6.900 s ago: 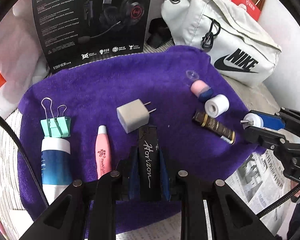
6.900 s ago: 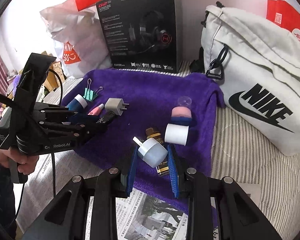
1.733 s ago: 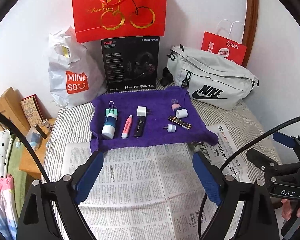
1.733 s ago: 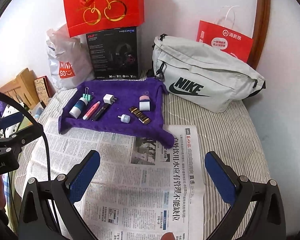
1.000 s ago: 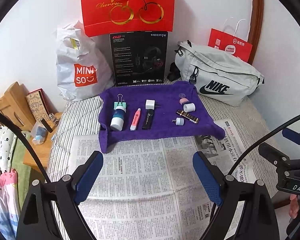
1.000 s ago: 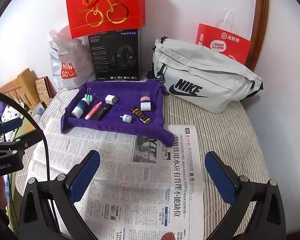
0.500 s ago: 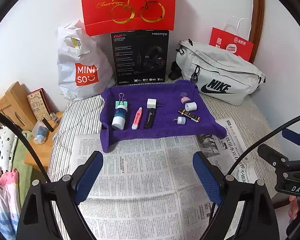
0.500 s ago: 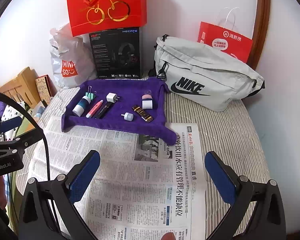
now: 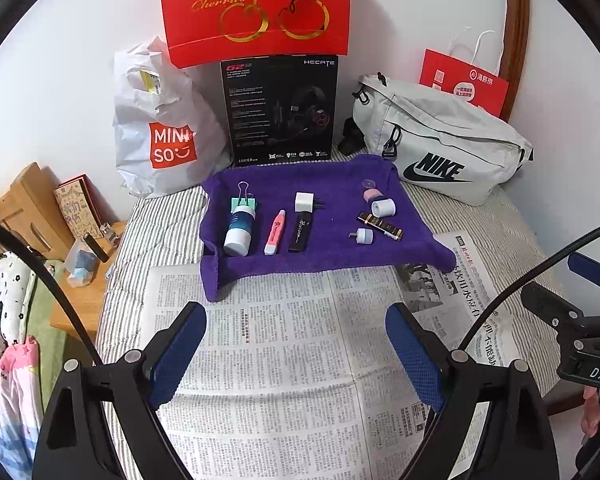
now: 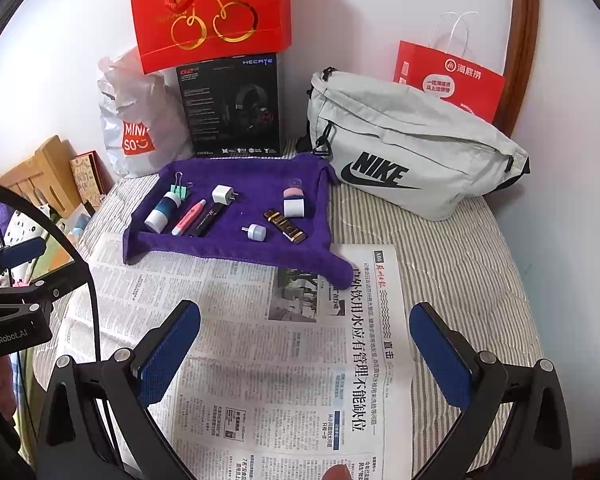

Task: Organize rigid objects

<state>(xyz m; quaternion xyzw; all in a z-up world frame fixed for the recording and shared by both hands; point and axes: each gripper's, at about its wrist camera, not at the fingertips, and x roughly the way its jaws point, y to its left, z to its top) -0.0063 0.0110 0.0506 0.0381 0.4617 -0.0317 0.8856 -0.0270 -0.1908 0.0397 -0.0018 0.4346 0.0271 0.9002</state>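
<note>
A purple towel (image 9: 332, 176) (image 10: 256, 172) holds several small items in a row. From the left lie a green binder clip (image 9: 243, 201), a white and blue bottle (image 9: 239, 229), a pink tube (image 9: 274, 232), a black "Horizon" stick (image 9: 301, 230) and a white plug (image 9: 304, 201). On the towel's right side are a small white plug light (image 9: 363, 236), a dark gold-banded tube (image 9: 381, 226), a white roll (image 9: 383, 208) and a pink-topped cap (image 9: 369, 194). My left gripper (image 9: 296, 350) and right gripper (image 10: 305, 350) both stand open and empty over the newspaper, well short of the towel.
Newspaper (image 9: 284, 360) covers a striped bed. Behind the towel stand a black headset box (image 9: 278, 108), a red cherry bag (image 9: 256, 8), a white MINISO bag (image 9: 160, 128), a grey Nike bag (image 9: 440, 144) and a red paper bag (image 10: 448, 80). A wooden shelf (image 9: 28, 208) is at the left.
Over the last second nothing has visibly moved. Several seconds ago each gripper was shut on an item at the towel; both have since let go and drawn back over the newspaper.
</note>
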